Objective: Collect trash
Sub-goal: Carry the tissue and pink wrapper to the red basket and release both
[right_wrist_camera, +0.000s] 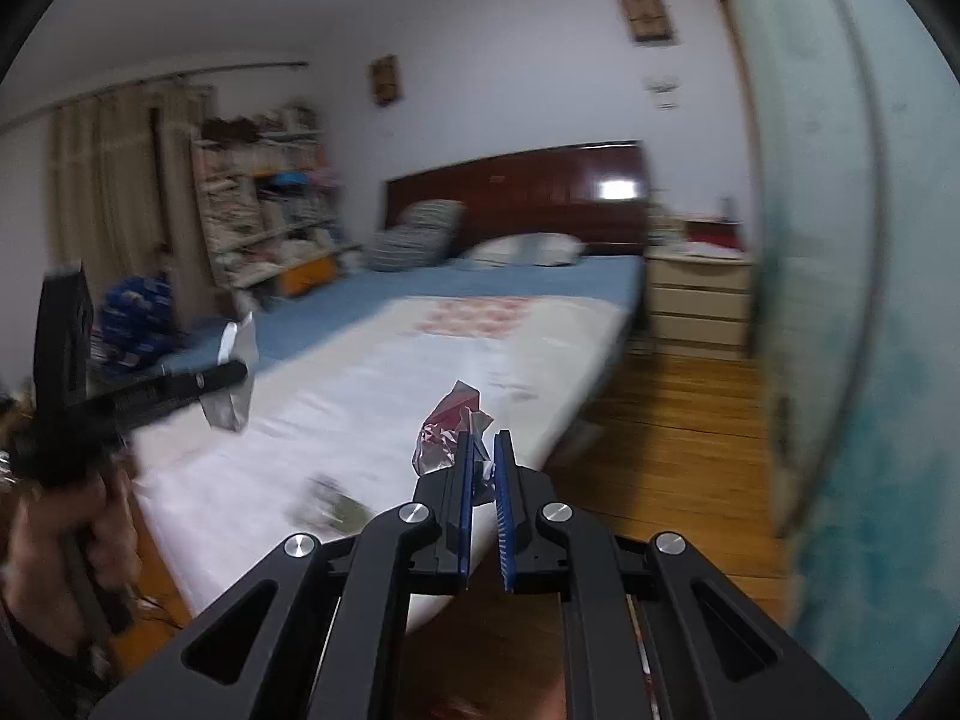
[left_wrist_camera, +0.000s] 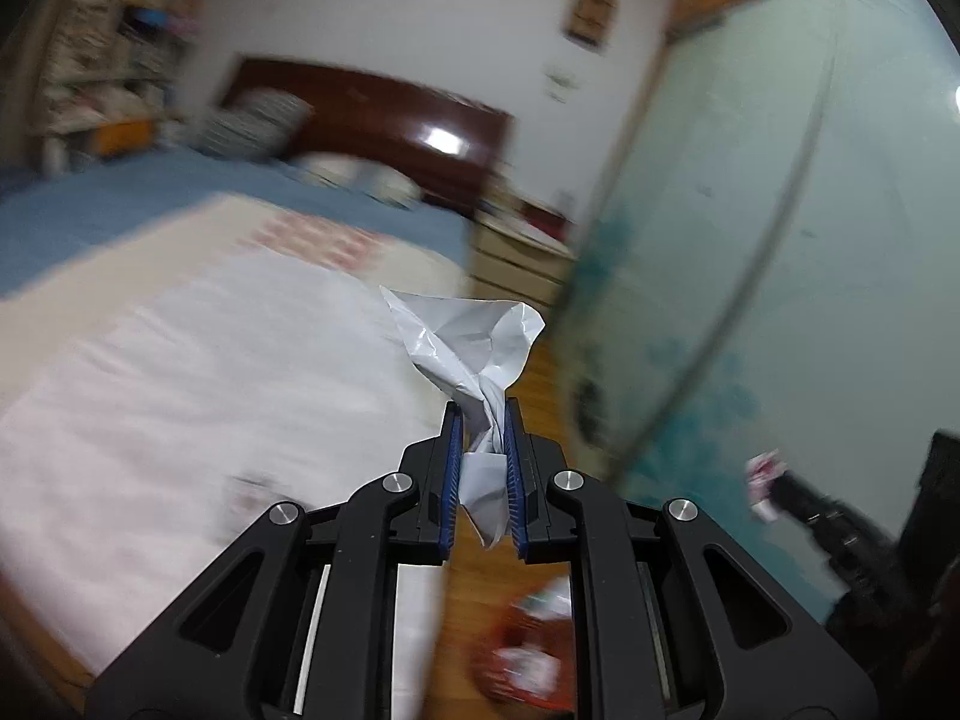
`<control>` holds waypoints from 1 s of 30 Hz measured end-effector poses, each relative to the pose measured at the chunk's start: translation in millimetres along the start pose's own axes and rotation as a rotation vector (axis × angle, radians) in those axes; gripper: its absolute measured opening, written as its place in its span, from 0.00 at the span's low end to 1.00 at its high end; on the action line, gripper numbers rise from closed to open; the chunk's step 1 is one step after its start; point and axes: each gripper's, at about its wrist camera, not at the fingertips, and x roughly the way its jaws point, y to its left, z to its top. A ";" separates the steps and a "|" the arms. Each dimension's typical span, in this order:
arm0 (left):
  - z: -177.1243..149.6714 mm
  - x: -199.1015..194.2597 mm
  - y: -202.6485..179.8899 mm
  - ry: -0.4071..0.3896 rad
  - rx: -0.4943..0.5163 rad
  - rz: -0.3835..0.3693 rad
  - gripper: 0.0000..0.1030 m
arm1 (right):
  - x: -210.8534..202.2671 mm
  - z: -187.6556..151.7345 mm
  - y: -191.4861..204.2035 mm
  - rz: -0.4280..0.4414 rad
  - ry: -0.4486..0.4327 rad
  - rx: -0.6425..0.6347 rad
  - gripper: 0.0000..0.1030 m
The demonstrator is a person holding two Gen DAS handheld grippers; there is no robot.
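Observation:
My left gripper (left_wrist_camera: pixel 483 414) is shut on a crumpled white plastic wrapper (left_wrist_camera: pixel 474 342) and holds it in the air over the bed's edge. It also shows in the right wrist view (right_wrist_camera: pixel 234 384), at the left. My right gripper (right_wrist_camera: pixel 483 441) is shut on a crumpled red and white wrapper (right_wrist_camera: pixel 447 429), held above the bed's near corner. The right gripper with its wrapper (left_wrist_camera: pixel 762 480) shows blurred at the right of the left wrist view. An orange bin (left_wrist_camera: pixel 528 654) with white scraps in it stands on the floor below my left gripper, blurred.
A bed (right_wrist_camera: pixel 384 396) with a white cover and blue sheet fills the left and middle. A small item (right_wrist_camera: pixel 333 507) lies on its near end. Wooden floor (right_wrist_camera: pixel 672 450) runs between bed and a pale green wardrobe (right_wrist_camera: pixel 840 300). A nightstand (right_wrist_camera: pixel 696 300) stands beyond.

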 end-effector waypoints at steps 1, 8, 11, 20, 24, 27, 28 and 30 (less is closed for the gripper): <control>-5.0 14.0 -9.4 0.031 -0.002 -0.037 0.13 | -0.6 -9.6 -14.4 -0.016 0.021 0.014 0.09; -133.1 188.1 -78.6 0.448 0.064 -0.149 0.13 | 89.8 -164.4 -176.8 -0.203 0.498 0.346 0.09; -211.1 255.6 -95.6 0.652 0.121 -0.132 0.13 | 118.8 -206.7 -227.2 -0.206 0.644 0.546 0.09; -291.7 322.7 -117.8 0.847 0.201 -0.058 0.14 | 156.5 -247.1 -241.9 -0.265 0.790 0.481 0.12; -289.8 320.4 -122.7 0.839 0.211 -0.045 0.48 | 169.0 -249.6 -244.4 -0.276 0.788 0.526 0.15; -281.3 311.7 -119.2 0.805 0.211 -0.026 0.63 | 169.9 -244.3 -245.3 -0.288 0.777 0.518 0.46; -279.1 309.2 -119.2 0.803 0.218 -0.021 0.63 | 172.0 -244.9 -245.1 -0.289 0.771 0.519 0.52; -274.7 306.8 -118.1 0.801 0.227 -0.009 0.63 | 169.2 -240.8 -242.7 -0.298 0.758 0.512 0.52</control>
